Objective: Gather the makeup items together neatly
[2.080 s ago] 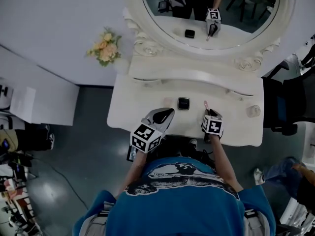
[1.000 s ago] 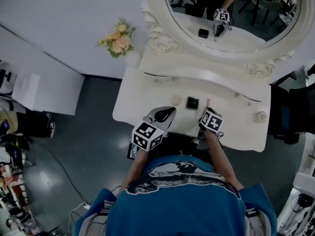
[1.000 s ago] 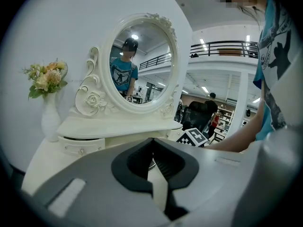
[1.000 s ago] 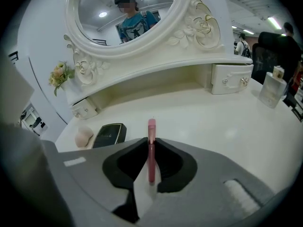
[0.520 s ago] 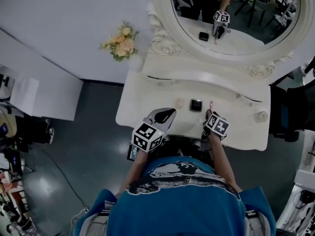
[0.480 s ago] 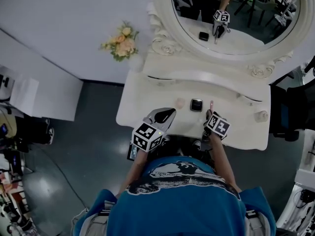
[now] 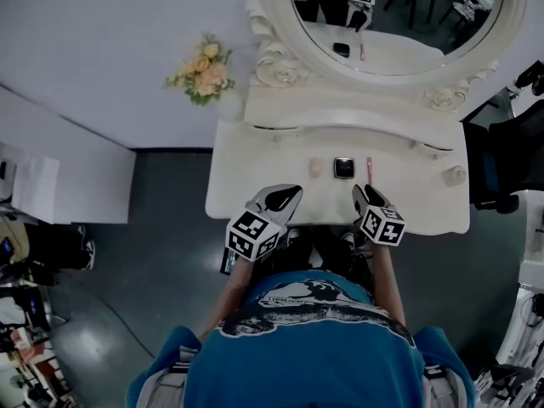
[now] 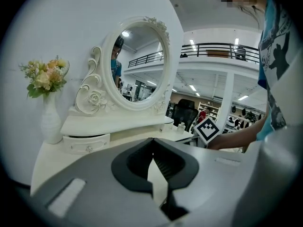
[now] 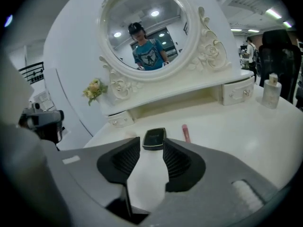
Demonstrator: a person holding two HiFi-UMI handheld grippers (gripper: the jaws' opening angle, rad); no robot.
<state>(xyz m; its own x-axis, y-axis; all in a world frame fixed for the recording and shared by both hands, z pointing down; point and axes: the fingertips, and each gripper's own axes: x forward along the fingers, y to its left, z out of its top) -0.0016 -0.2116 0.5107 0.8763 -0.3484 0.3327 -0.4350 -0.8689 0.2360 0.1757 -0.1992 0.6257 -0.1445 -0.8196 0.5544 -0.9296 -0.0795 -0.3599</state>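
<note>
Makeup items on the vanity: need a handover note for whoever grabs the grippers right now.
Left gripper: shut, empty, over the front edge of the vanity top.
Right gripper: open, empty, jaws pointing at the black compact.
Items: small pale pink item, black compact and pink stick lie in a close row mid-table. Small bottle stands apart at the right end.
Done: those three are grouped.
Left: probably bring the bottle over, then even the spacing.
</note>
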